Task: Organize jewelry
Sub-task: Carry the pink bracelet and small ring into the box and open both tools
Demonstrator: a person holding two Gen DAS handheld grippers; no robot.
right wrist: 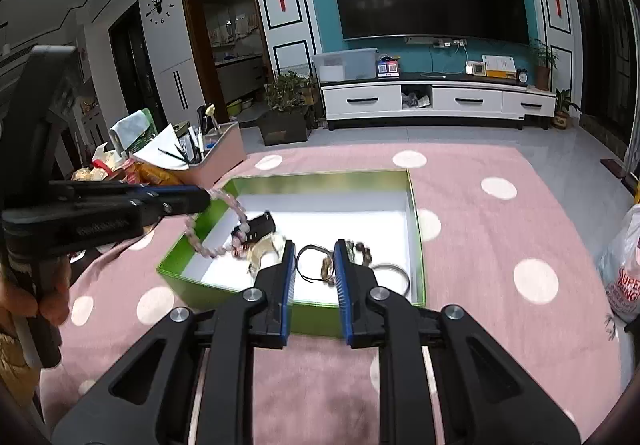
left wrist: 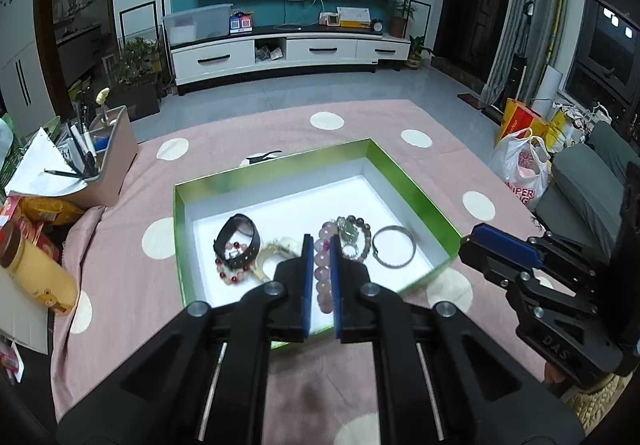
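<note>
Pink cloth with cream dots point(left wrist: 360, 133) covers the desk. On it sits the shallow green-walled box with a white floor point(left wrist: 416, 193), open top.

My left tool point(left wrist: 320, 245) is clamped on the pink round-bead bracelet point(left wrist: 323, 277); from the right wrist view the strand point(right wrist: 224, 245) hangs off its tip as a loop over the box's left wall. My right tool point(right wrist: 314, 251) has its blue pads only slightly apart, pinching a thin black cord bracelet with a brown bead point(right wrist: 316, 265) above the box floor.

On the box floor: black leather strap cuff point(left wrist: 236, 235) at left, red-and-clear bead bracelet point(left wrist: 230, 265) touching it, gold-coloured piece point(left wrist: 272, 253) beside that, dark mixed-bead bracelet point(left wrist: 354, 233) near centre, plain silver metal bangle point(left wrist: 394, 245) at right.
</note>
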